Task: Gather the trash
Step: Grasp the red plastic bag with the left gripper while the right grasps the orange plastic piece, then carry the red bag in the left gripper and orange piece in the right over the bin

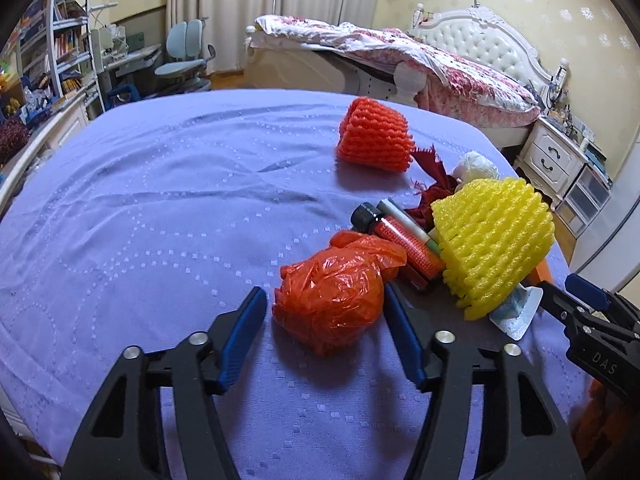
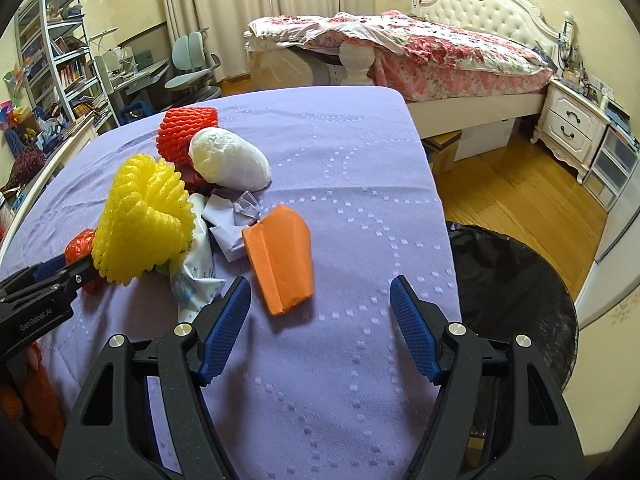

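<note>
A crumpled orange plastic bag (image 1: 332,300) lies on the purple bedspread (image 1: 160,200) between the fingers of my left gripper (image 1: 324,306). The right pad touches the bag; a thin gap shows at the left pad, so the gripper is open around it. My right gripper (image 2: 320,292) is open over bare cloth, with a folded orange paper (image 2: 280,260) just ahead of its left fingertip. Behind lie a yellow foam net (image 2: 140,220), a red foam net (image 2: 180,132), a white wad (image 2: 228,160), crumpled pale paper (image 2: 228,224) and a red tube with a black cap (image 1: 400,240).
A bin lined with a black bag (image 2: 512,280) stands on the wood floor right of the bedspread's edge. A blister pack (image 1: 516,316) lies under the yellow net. A second bed (image 2: 440,56), a nightstand (image 2: 572,124) and a desk with a chair (image 2: 192,68) stand beyond.
</note>
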The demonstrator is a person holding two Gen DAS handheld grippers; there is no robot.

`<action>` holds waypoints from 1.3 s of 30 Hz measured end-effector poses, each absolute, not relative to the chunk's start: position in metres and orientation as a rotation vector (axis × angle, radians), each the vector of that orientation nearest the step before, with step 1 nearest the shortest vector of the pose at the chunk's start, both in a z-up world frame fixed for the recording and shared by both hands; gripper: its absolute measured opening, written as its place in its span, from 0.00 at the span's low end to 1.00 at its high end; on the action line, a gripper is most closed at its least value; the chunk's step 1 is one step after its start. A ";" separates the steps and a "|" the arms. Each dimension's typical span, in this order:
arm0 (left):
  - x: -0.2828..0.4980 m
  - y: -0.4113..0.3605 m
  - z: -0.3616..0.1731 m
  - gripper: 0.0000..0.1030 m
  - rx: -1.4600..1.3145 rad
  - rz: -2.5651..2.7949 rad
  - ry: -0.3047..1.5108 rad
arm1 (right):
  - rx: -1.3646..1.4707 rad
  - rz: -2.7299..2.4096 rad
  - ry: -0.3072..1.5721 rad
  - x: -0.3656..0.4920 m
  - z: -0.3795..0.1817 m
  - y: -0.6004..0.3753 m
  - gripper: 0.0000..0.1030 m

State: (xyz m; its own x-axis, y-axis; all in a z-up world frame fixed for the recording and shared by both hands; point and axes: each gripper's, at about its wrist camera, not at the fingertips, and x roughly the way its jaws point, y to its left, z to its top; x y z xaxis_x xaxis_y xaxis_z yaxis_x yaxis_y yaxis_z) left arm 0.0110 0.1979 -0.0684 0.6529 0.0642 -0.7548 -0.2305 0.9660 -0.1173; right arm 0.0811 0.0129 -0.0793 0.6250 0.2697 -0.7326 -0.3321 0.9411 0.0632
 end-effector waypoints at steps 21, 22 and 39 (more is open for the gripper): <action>-0.009 0.202 -0.062 0.46 -0.248 0.146 0.809 | -0.076 0.388 0.854 0.081 -0.083 0.023 0.28; -0.010 0.202 -0.062 0.46 -0.250 0.147 0.807 | -0.071 0.387 0.852 0.079 -0.082 0.021 0.28; -0.037 0.166 -0.029 0.46 -0.215 0.071 0.719 | -0.009 0.337 0.781 0.044 -0.059 -0.026 0.28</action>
State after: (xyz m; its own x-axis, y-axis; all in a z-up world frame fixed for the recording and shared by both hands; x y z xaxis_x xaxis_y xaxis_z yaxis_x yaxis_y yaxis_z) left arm -0.0372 0.1657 -0.0287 0.7509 -0.0098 -0.6603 -0.1378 0.9756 -0.1712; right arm 0.0440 -0.0261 -0.0586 0.6593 0.2947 -0.6917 -0.3013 0.9464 0.1160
